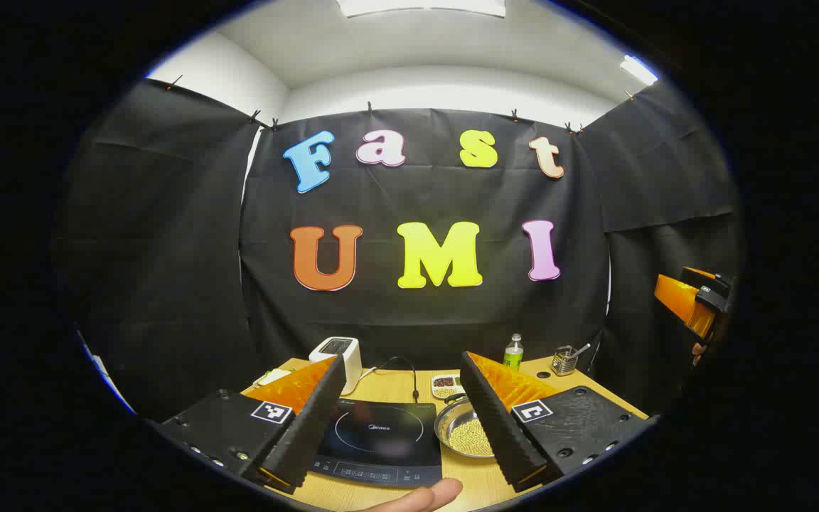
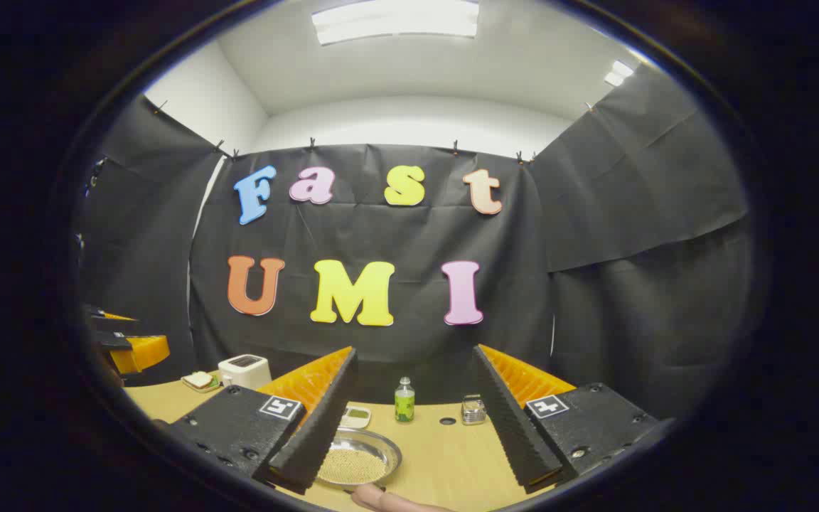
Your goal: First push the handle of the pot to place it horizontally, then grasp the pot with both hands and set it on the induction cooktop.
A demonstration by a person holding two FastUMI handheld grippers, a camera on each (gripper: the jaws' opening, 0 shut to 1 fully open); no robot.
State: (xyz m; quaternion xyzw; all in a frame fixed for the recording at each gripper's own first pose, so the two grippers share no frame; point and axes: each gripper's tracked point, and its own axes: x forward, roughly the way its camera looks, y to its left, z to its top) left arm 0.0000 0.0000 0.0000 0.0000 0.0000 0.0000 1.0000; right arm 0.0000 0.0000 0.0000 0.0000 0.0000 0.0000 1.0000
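A black induction cooktop (image 1: 381,434) lies on the wooden table, seen between my left gripper's fingers. Just right of it sits a shallow metal pot (image 1: 463,430) holding small pale grains, partly hidden behind the right finger; I cannot make out its handle. The same pot (image 2: 356,459) shows low in the right gripper view, beside the left finger. My left gripper (image 1: 403,359) hangs open above the cooktop, holding nothing. My right gripper (image 2: 415,351) is open too, raised above the table (image 2: 445,455). Each gripper shows at the other view's edge (image 1: 697,299) (image 2: 125,341).
A white toaster (image 1: 342,352) stands behind the cooktop with a cable running to it. A green bottle (image 1: 514,352), a wire holder (image 1: 564,360) and a small dish (image 1: 445,384) line the back. A plate with bread (image 2: 200,380) sits beside the toaster. A thumb (image 1: 424,494) shows at the bottom.
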